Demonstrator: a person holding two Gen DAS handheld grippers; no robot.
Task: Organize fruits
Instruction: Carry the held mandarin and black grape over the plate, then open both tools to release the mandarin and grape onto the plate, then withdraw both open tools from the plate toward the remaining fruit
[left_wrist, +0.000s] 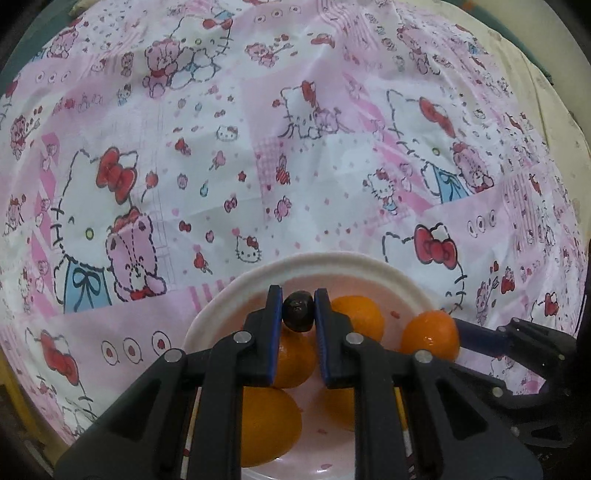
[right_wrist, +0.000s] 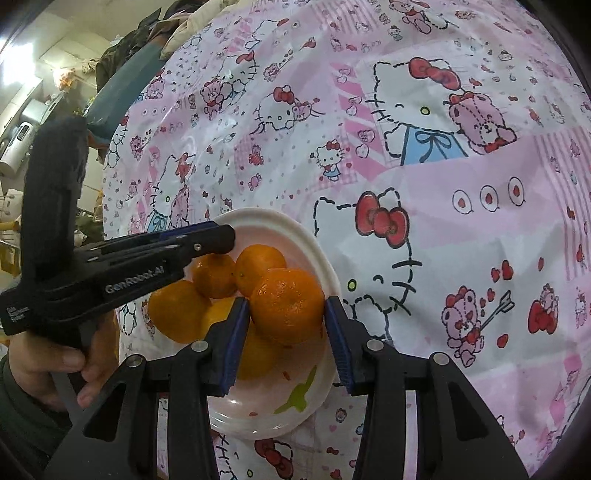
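Observation:
A pale pink plate (left_wrist: 332, 264) (right_wrist: 325, 266) lies on the Hello Kitty tablecloth and holds several oranges (left_wrist: 358, 315) (right_wrist: 216, 275). My left gripper (left_wrist: 298, 308) is shut on a small dark round fruit (left_wrist: 298, 314), held just above the plate's oranges. In the right wrist view the left gripper (right_wrist: 221, 238) reaches in from the left over the plate. My right gripper (right_wrist: 288, 308) is shut on an orange (right_wrist: 288, 306) over the plate's right side. That orange (left_wrist: 430, 334) and a right finger (left_wrist: 480, 338) also show in the left wrist view.
The pink and white printed tablecloth (left_wrist: 295, 147) (right_wrist: 443, 184) covers the table around the plate. A blue chair back (right_wrist: 122, 88) and room clutter stand beyond the table's far left edge. A hand (right_wrist: 40, 369) holds the left gripper's handle.

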